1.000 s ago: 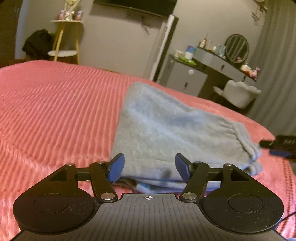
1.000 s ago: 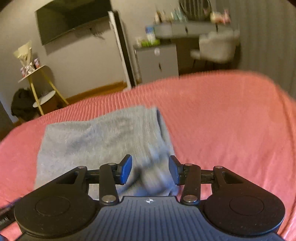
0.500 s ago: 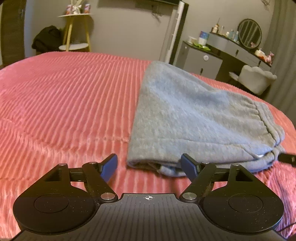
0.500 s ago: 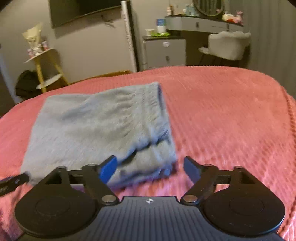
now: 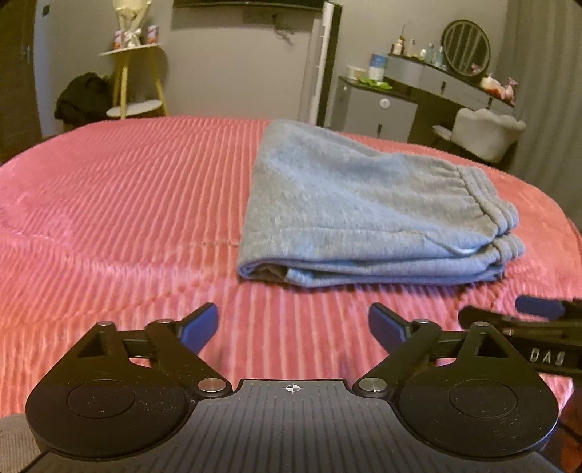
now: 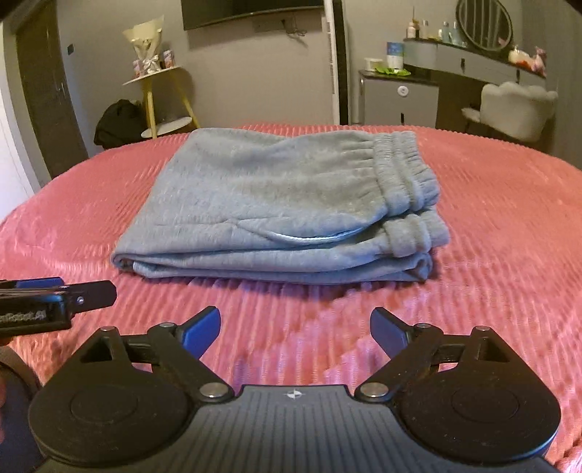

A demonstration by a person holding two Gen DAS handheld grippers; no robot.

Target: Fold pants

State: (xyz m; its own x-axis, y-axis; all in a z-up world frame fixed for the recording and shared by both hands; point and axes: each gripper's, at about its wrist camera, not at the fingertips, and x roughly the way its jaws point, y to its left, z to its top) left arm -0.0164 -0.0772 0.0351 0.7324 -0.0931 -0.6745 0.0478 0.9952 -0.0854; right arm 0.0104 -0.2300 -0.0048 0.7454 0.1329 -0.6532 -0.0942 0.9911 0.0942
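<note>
Grey-blue fleece pants (image 5: pixel 356 218) lie folded in a flat stack on the pink ribbed bedspread (image 5: pixel 127 203), waistband to the right. They also show in the right wrist view (image 6: pixel 276 207). My left gripper (image 5: pixel 293 324) is open and empty, a short way in front of the stack's near edge. My right gripper (image 6: pixel 294 327) is open and empty too, also clear of the pants. Each gripper shows at the edge of the other's view: the right one (image 5: pixel 538 309), the left one (image 6: pixel 54 294).
Beyond the bed stand a yellow side table (image 6: pixel 160 94) with a dark bundle beside it, a grey cabinet (image 6: pixel 400 98), a dresser with a round mirror (image 6: pixel 483 22) and a white chair (image 6: pixel 516 109). The bedspread (image 6: pixel 509 225) surrounds the pants.
Both grippers have let go of the pants, opened wide and drawn back toward me. The folded stack now lies free on the bed.
</note>
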